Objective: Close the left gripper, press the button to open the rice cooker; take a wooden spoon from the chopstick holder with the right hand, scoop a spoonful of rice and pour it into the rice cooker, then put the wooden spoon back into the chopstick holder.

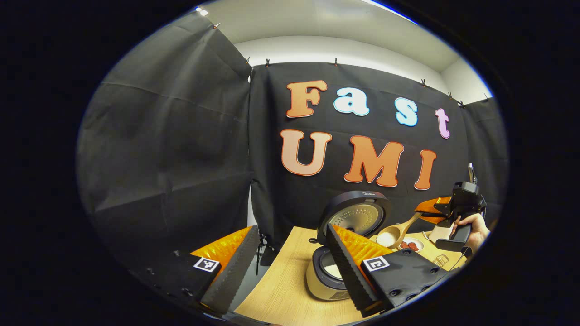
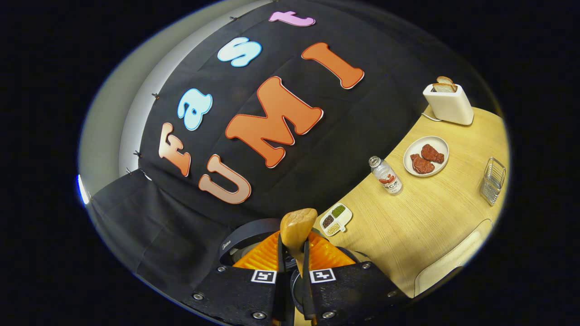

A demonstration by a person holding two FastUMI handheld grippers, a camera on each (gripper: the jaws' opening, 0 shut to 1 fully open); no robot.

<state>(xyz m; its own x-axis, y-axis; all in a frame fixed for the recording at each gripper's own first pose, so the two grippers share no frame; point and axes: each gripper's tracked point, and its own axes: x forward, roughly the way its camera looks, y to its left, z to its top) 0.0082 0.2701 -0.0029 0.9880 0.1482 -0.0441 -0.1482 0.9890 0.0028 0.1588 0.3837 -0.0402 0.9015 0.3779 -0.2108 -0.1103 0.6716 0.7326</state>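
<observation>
The rice cooker (image 1: pixel 337 267) stood open on the counter (image 1: pixel 290 290), so the button press was done, and the left gripper (image 1: pixel 290 271) hung near it with jaws apart. The right gripper (image 2: pixel 293 276), jaws clamped on the wooden spoon (image 1: pixel 396 233), held a scoop of rice just right of the raised lid; pouring and returning the spoon to the chopstick holder (image 2: pixel 493 180) on the far right seemed left.

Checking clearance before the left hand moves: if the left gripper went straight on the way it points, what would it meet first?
Probably the booth's black cloth wall. The left gripper, jaws open, points above the table edge, with the open rice cooker off to its right, though depth is unclear.
</observation>
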